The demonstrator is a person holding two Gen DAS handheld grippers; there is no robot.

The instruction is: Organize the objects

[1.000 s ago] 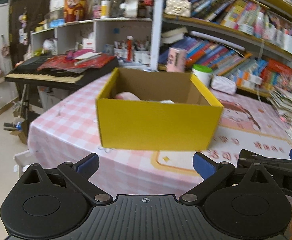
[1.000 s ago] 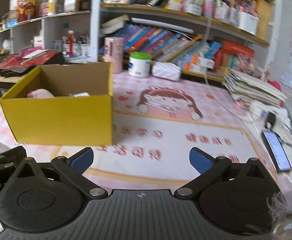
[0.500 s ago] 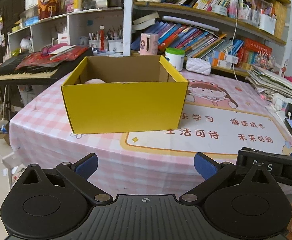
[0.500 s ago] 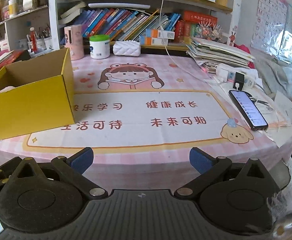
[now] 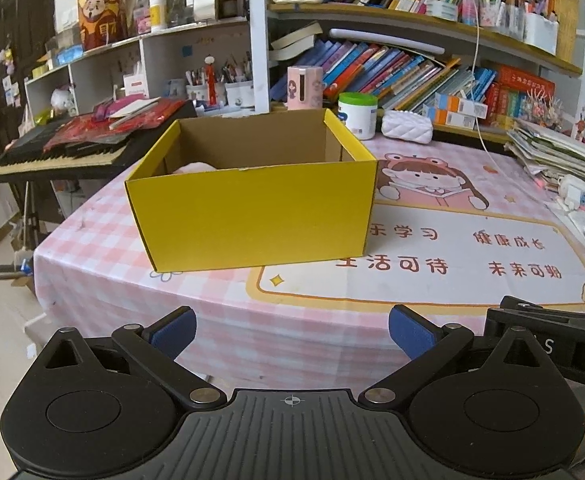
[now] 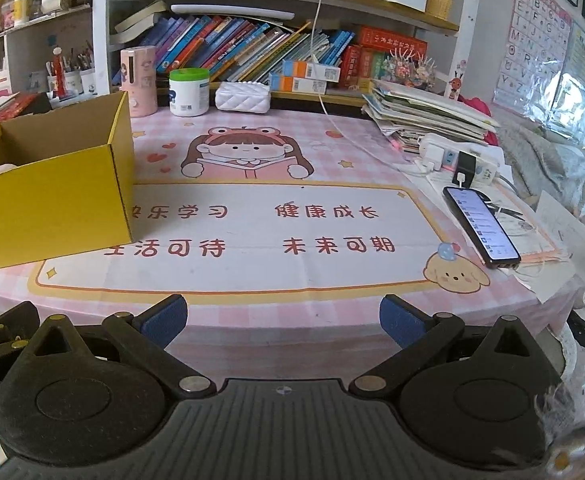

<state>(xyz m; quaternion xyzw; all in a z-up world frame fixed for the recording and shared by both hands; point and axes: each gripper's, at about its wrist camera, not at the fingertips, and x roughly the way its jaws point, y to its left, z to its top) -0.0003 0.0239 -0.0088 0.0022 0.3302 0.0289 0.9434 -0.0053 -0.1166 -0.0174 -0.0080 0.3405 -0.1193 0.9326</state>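
A yellow cardboard box (image 5: 252, 216) stands open on the left part of the pink checked table (image 5: 292, 320); it also shows in the right wrist view (image 6: 52, 204). A pale pink thing (image 5: 194, 167) lies inside it, mostly hidden by the wall. My left gripper (image 5: 290, 330) is open and empty, held off the table's front edge, in front of the box. My right gripper (image 6: 282, 320) is open and empty, off the front edge, to the right of the box.
A phone (image 6: 480, 226) lies at the table's right side by a power strip (image 6: 460, 160) and a stack of papers (image 6: 424, 114). A white jar (image 6: 188, 92), a pink holder (image 6: 138, 80) and a white pouch (image 6: 244, 98) stand along the back. A keyboard (image 5: 72, 152) is left of the table.
Both grippers have drawn back from the table and turned right; the box now looks smaller and farther. Both stay open and empty.
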